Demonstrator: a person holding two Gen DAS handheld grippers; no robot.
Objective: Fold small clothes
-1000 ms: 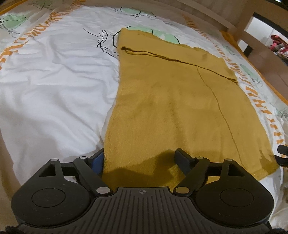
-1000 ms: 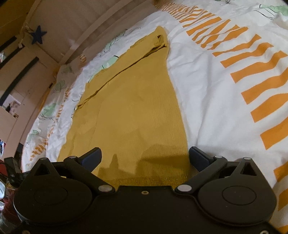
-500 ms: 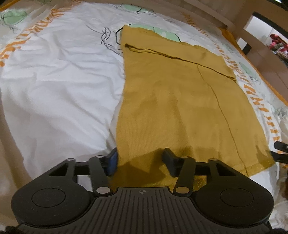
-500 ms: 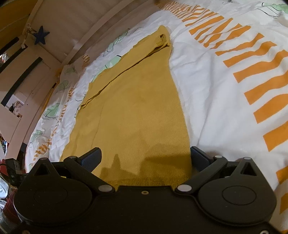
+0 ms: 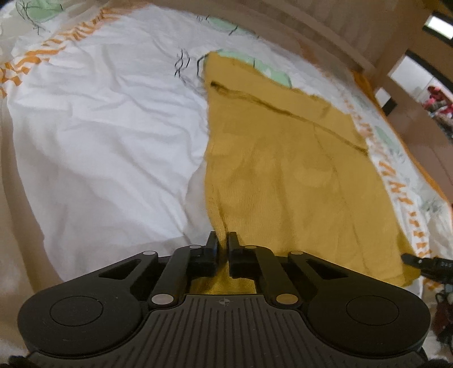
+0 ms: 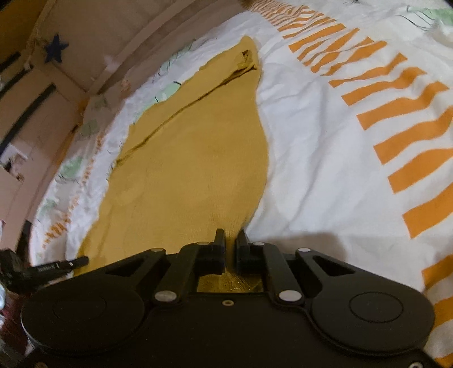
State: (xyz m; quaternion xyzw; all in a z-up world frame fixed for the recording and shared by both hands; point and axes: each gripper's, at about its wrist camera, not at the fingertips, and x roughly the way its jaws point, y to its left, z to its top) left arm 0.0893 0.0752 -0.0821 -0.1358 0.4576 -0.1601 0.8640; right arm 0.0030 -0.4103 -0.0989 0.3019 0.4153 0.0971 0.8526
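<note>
A mustard-yellow knit garment lies flat along the bed, with a folded band across its far end. Its near hem is bunched at both corners. My left gripper is shut on the near left corner of the hem, with cloth pinched between the pads. My right gripper is shut on the near right corner of the same garment. Each view catches the other gripper's black tip at the frame edge: the right gripper and the left gripper.
The garment rests on a white bed cover printed with orange stripes and green leaves. A wooden bed frame runs along the far side. A blue star hangs on the wall beyond.
Both grippers went from wide open to shut on the garment's near hem, the left first and the right in the last half second. The hem corners now pucker up between the fingers.
</note>
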